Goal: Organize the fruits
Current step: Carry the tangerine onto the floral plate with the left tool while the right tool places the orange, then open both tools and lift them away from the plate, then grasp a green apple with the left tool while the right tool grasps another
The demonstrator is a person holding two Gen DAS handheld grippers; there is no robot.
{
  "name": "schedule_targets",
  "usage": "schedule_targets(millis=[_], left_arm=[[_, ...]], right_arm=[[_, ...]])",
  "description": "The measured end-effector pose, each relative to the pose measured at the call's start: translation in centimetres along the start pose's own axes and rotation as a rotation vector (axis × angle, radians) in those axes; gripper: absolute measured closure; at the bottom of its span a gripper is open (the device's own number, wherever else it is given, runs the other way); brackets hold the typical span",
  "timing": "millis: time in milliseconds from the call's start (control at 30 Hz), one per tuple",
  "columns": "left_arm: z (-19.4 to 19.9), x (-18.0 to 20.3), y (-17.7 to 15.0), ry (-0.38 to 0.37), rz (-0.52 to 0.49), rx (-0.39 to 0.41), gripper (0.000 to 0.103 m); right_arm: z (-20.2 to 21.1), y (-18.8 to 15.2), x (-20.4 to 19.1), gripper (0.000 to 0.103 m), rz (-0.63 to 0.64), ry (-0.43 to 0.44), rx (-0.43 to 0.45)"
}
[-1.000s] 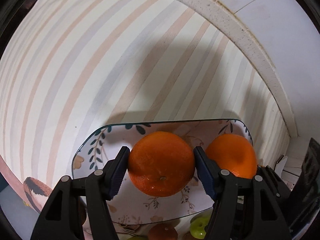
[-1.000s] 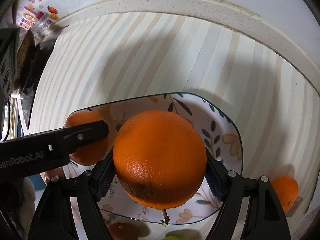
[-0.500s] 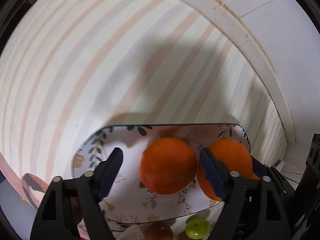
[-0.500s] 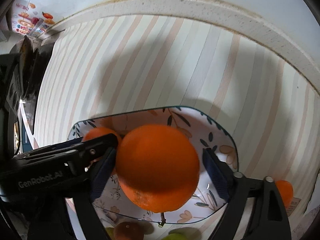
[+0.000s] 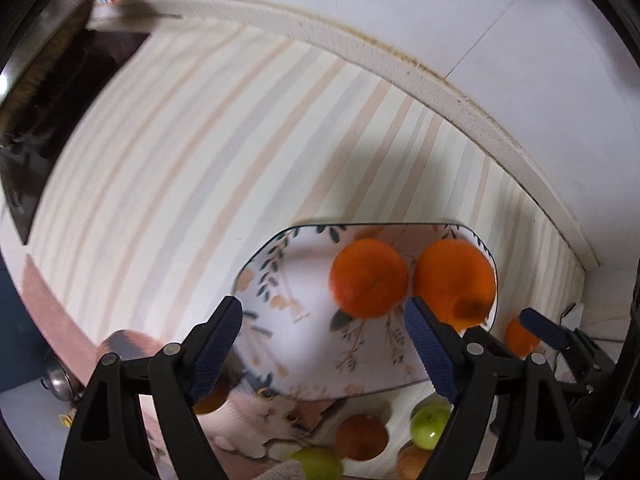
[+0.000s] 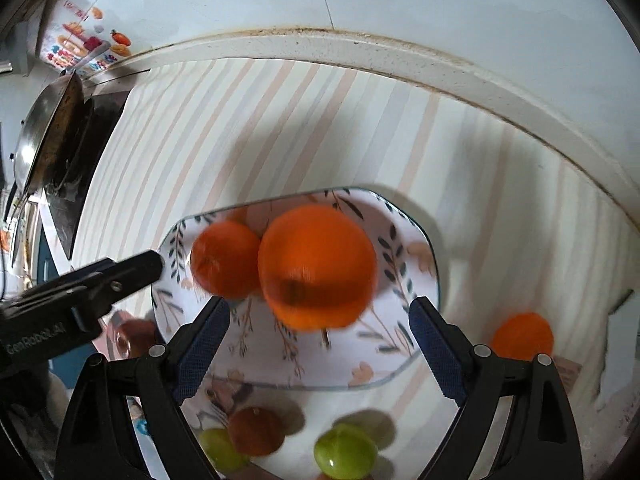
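Two oranges lie side by side on a floral plate (image 5: 280, 344) on the striped cloth. In the left wrist view the left orange (image 5: 369, 278) and the right orange (image 5: 454, 282) lie beyond my open, empty left gripper (image 5: 324, 348). In the right wrist view the big orange (image 6: 316, 266) and the smaller one (image 6: 225, 258) lie on the plate (image 6: 416, 264) beyond my open, empty right gripper (image 6: 320, 348). Both grippers hover above the plate's near edge.
A loose orange (image 6: 522, 336) lies right of the plate. Green apples (image 6: 345, 454) (image 5: 430, 426) and a brown fruit (image 6: 256, 432) lie in front of it. A pan (image 6: 44, 132) and dark stove stand at the far left. The wall and its ledge (image 6: 400, 60) close the back.
Both grippers opened and let go of their oranges, which now rest on the plate. Both grippers pulled back and up, away from the plate.
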State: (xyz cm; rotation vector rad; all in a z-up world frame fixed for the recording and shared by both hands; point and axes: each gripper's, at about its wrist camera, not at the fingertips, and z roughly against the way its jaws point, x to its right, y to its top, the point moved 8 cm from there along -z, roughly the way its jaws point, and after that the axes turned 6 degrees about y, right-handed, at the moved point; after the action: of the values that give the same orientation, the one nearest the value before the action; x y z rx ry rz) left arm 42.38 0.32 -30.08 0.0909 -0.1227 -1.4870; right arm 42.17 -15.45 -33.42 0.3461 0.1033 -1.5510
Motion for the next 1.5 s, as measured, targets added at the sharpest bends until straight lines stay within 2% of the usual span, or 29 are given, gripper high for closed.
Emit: schedule_targets(millis=[133, 467, 667, 900, 1267, 1367, 1500], left_arm=[[2.1, -0.5, -1.8, 0.037, -0.026, 0.066, 0.021], [7.3, -1.9, -5.5, 0.056, -0.056, 0.187, 0.021], [10.9, -2.2, -7.0, 0.053, -0.071, 0.265, 0.021], [13.6, -2.1, -9.3, 0.029, -0.086, 0.313, 0.021], [14.6, -2.6, -11.3, 0.014, -0.083, 0.33, 0.021], [13.4, -2.7, -11.6, 0.004, -0.085, 0.305, 0.021], [10.2, -2.9, -12.4, 0.018, -0.092, 0.243, 0.021]], right_arm=[[1.8, -2.4, -0.4, 0.01, 0.013, -0.018, 0.028], [7.0, -6.0, -3.0, 0.01, 0.03, -0.042, 0.15], [11.5, -7.7, -4.3, 0.01, 0.032, -0.058, 0.244], [14.4, -10.1, -5.8, 0.01, 0.04, -0.053, 0.294], [16.8, -12.8, -6.6, 0.01, 0.007, -0.013, 0.333], [16.3, -13.4, -5.8, 0.01, -0.029, 0.002, 0.321], [13.7, -14.5, -3.2, 0.01, -0.121, 0.031, 0.26]])
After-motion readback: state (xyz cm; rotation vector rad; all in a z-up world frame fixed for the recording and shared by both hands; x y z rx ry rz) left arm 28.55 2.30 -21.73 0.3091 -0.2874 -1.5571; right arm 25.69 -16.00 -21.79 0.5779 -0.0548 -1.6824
